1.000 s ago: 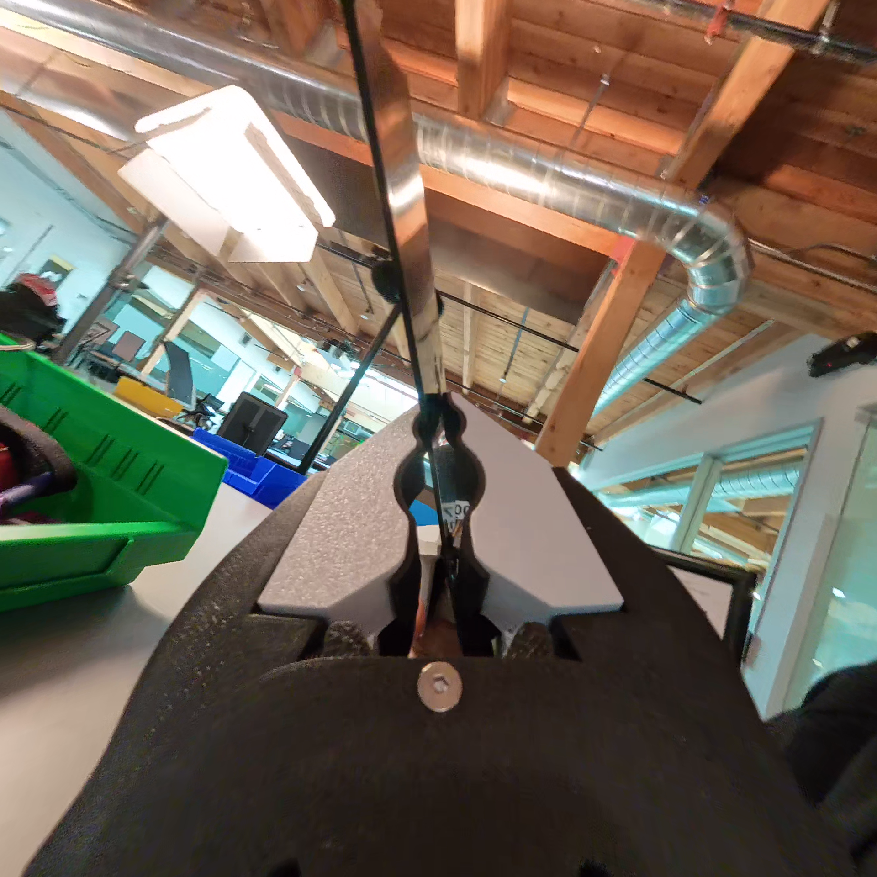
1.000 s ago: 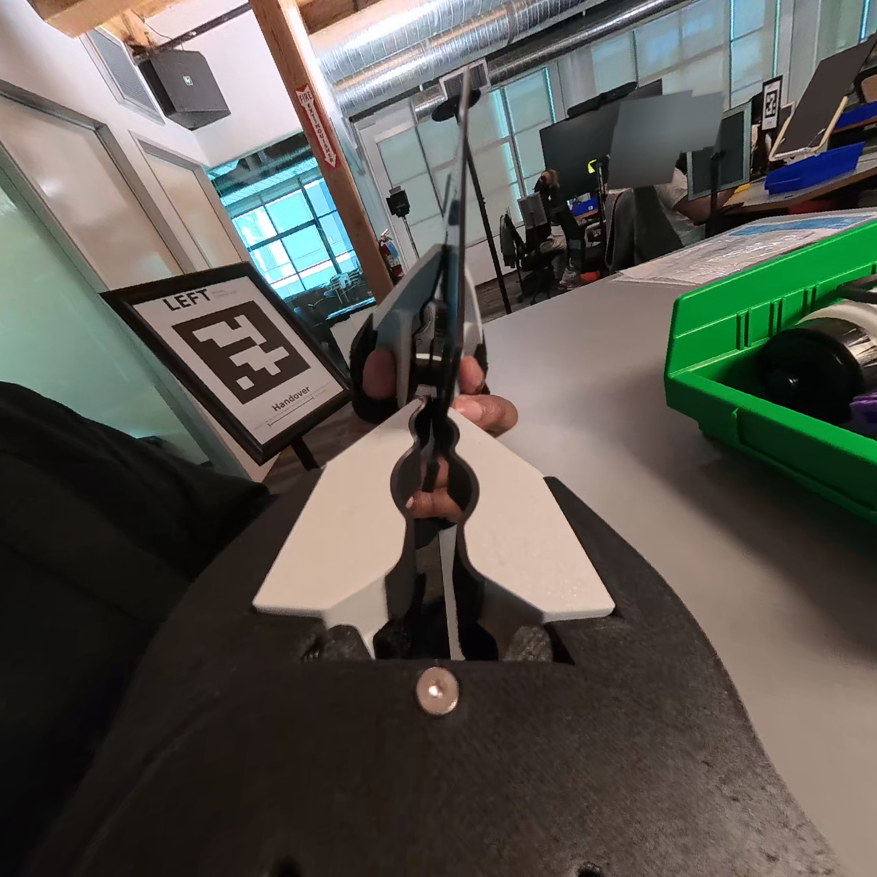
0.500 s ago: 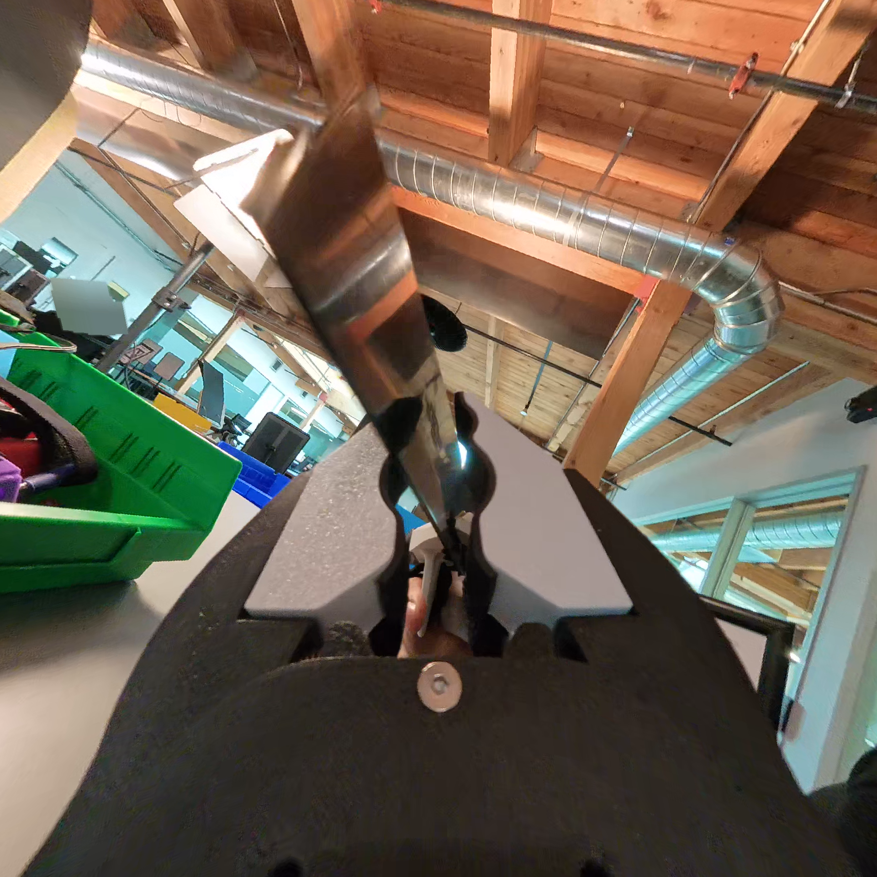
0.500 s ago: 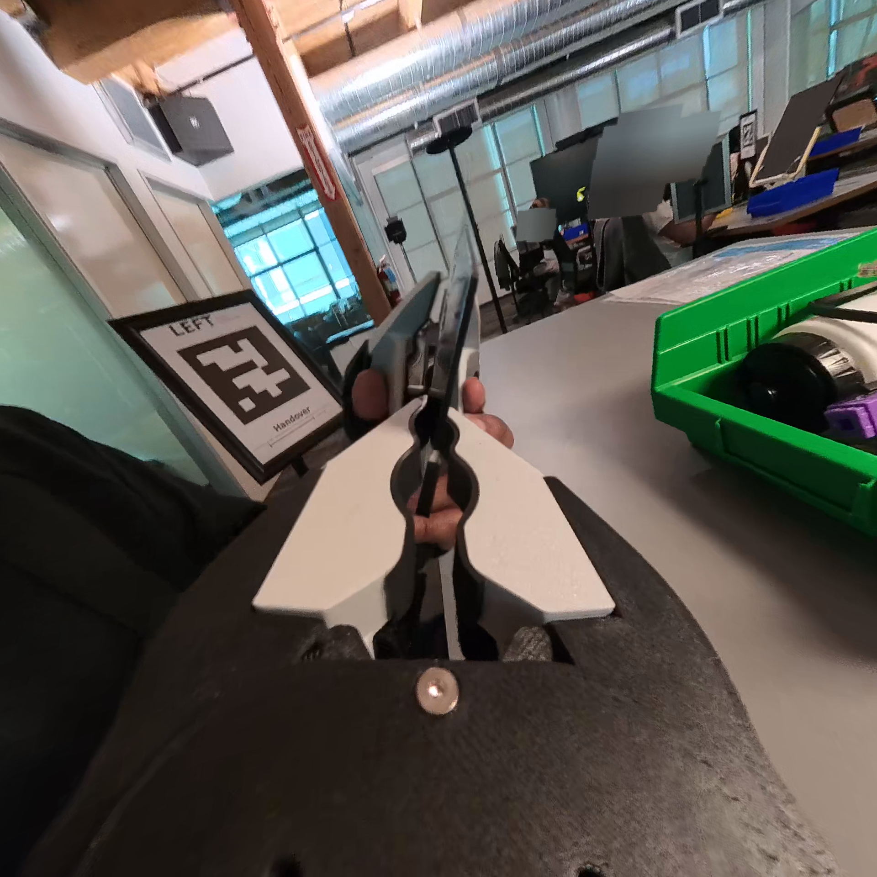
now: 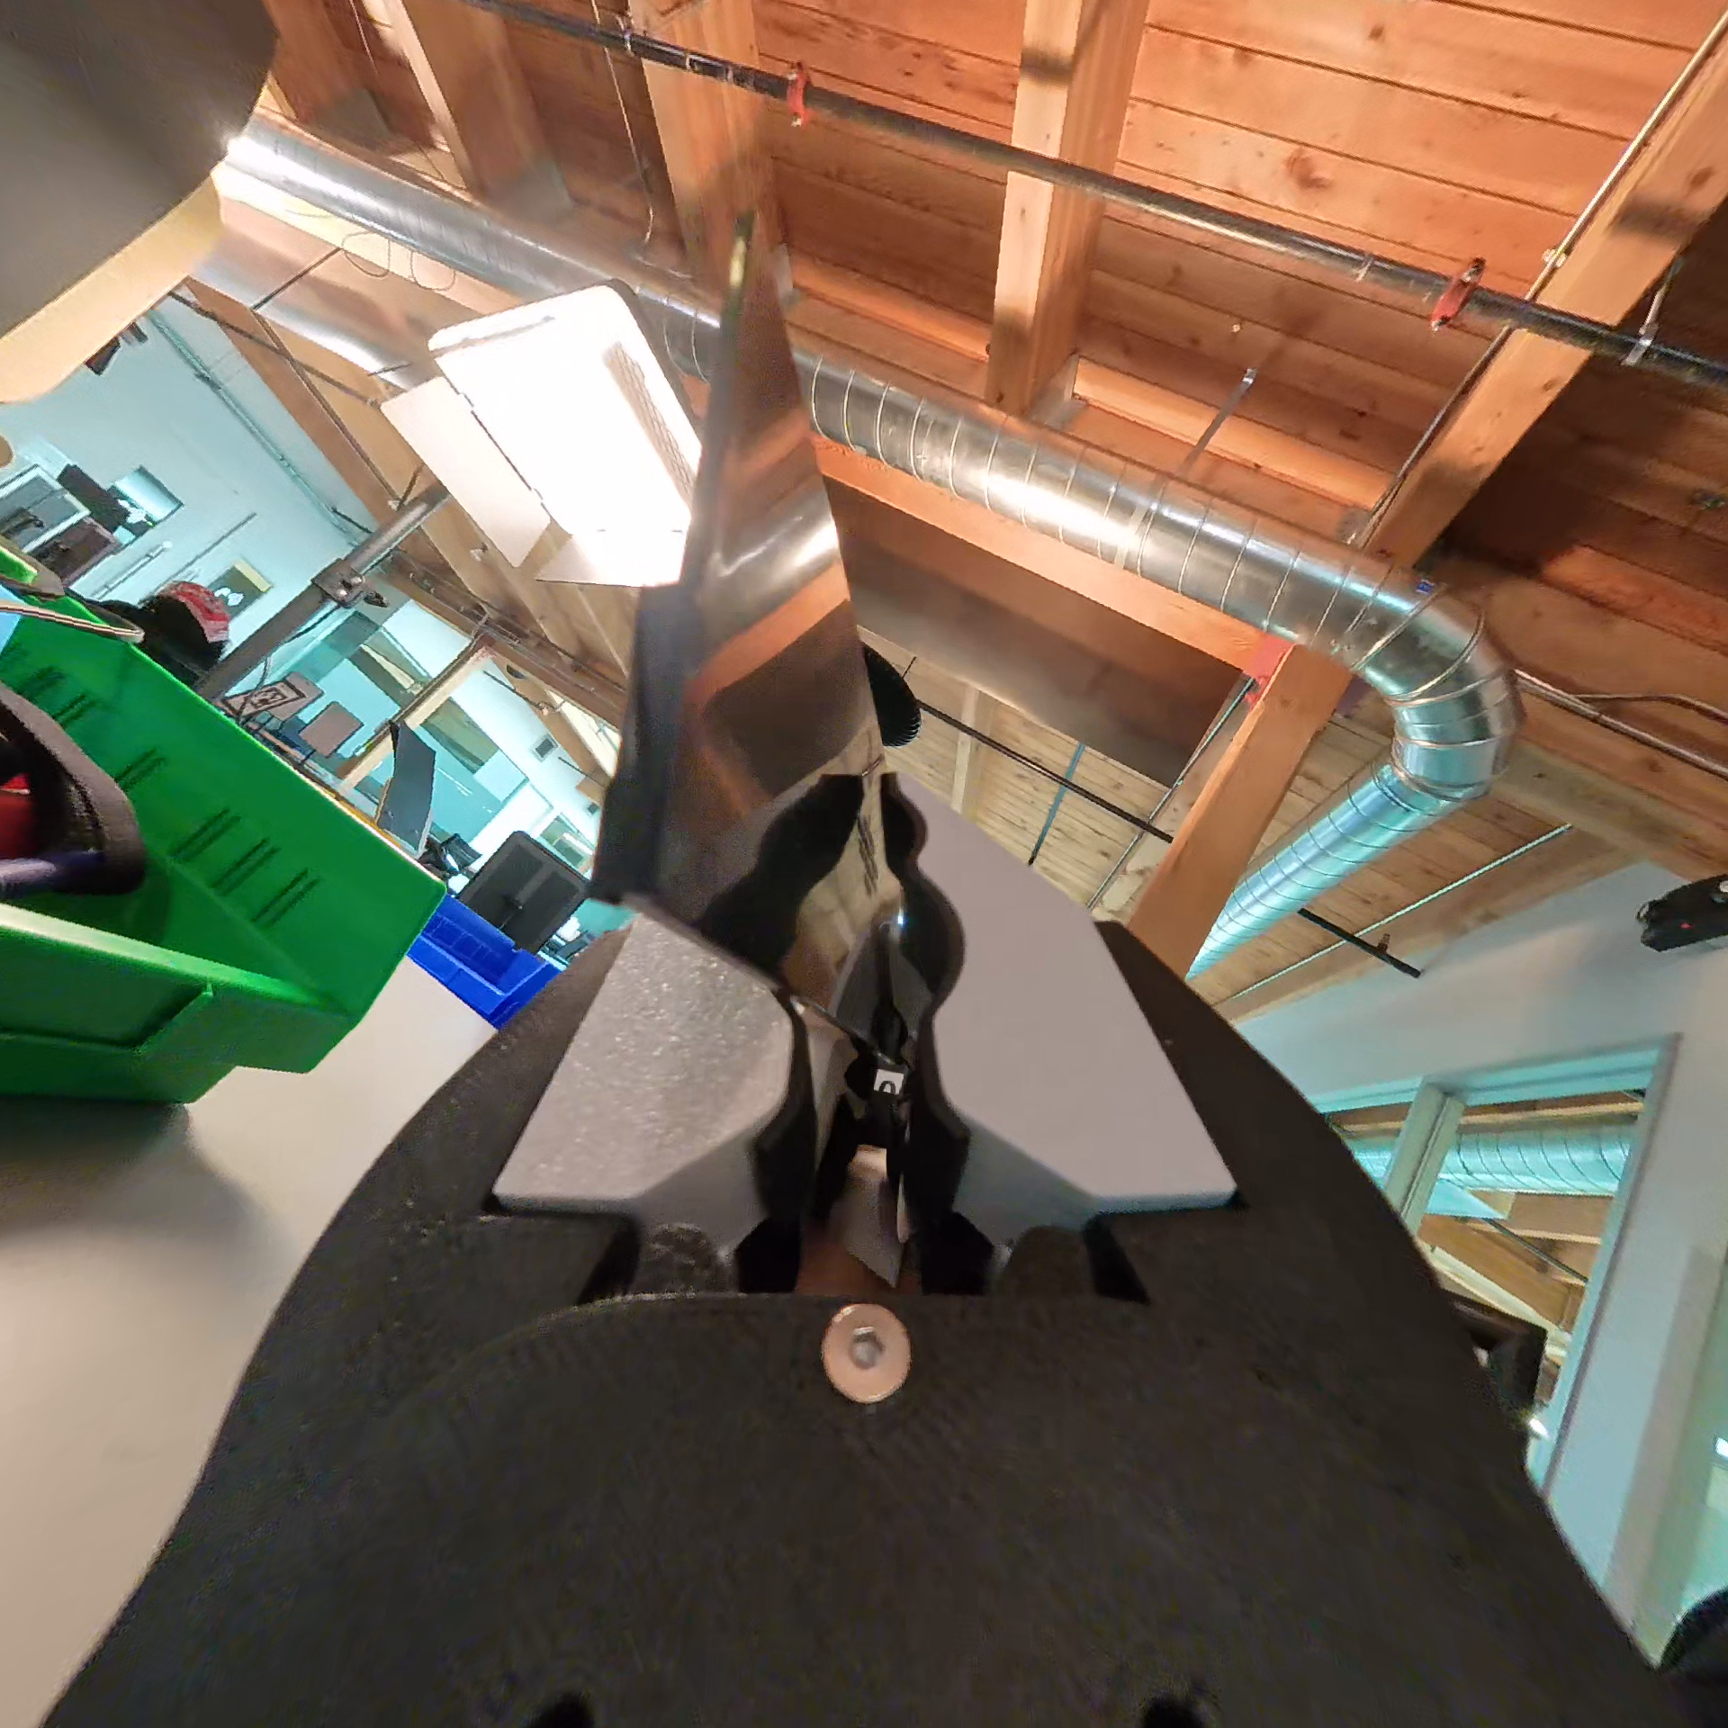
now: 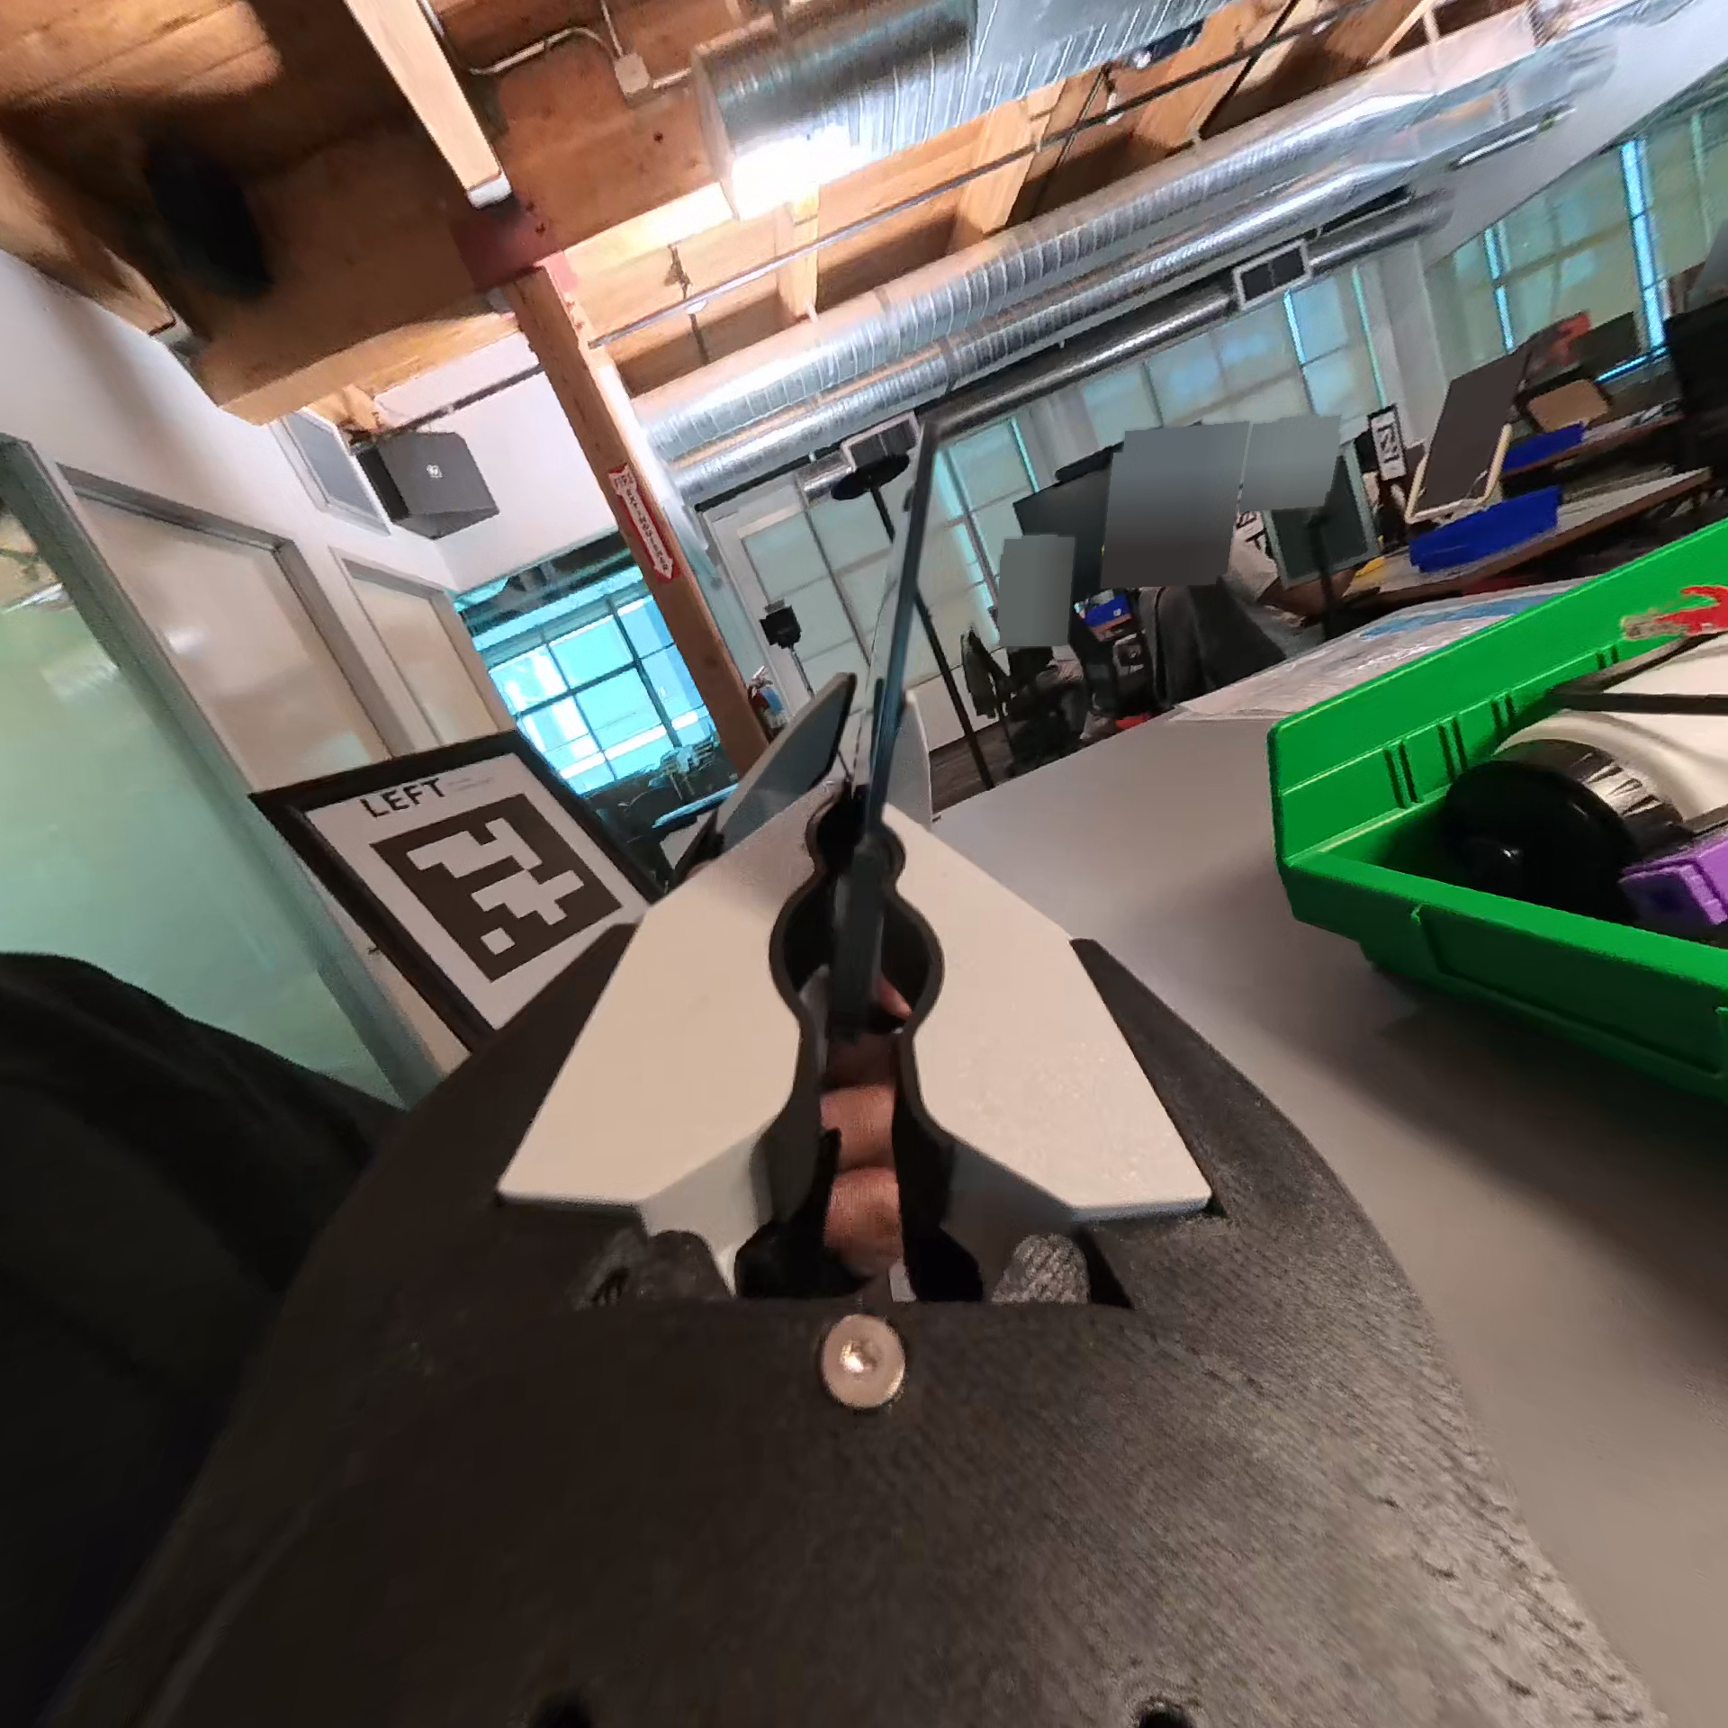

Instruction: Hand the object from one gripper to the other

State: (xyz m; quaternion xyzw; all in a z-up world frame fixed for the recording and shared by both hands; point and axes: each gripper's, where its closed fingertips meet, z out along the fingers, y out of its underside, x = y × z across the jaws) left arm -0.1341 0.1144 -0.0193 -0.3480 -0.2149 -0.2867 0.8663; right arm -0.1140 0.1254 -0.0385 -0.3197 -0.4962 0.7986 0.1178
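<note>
The object is a thin, dark, mirror-like flat plate (image 5: 748,608). In the right wrist view I see it edge-on (image 6: 900,598), rising from between my right gripper's (image 6: 865,813) tips, which are shut on its lower end. My left gripper (image 5: 823,870) has its jaws slightly apart. The plate stands twisted between them, with its shiny face turned toward the camera and its lower corner over the left finger. In the right wrist view the left gripper (image 6: 795,748) sits just behind the plate, and a hand (image 6: 870,1169) shows through the gap.
A green bin (image 6: 1403,795) with a black-and-white roll and purple parts stands on the grey table (image 6: 1309,1216) to the right. It also shows at the left of the left wrist view (image 5: 234,888). A framed marker sign (image 6: 486,888) stands at the left. Both grippers' tips are close together, under 4 cm apart.
In the left wrist view the plate went from edge-on to face-on, twisting between the left jaws. The right gripper stayed shut on it and both grippers tilted upward.
</note>
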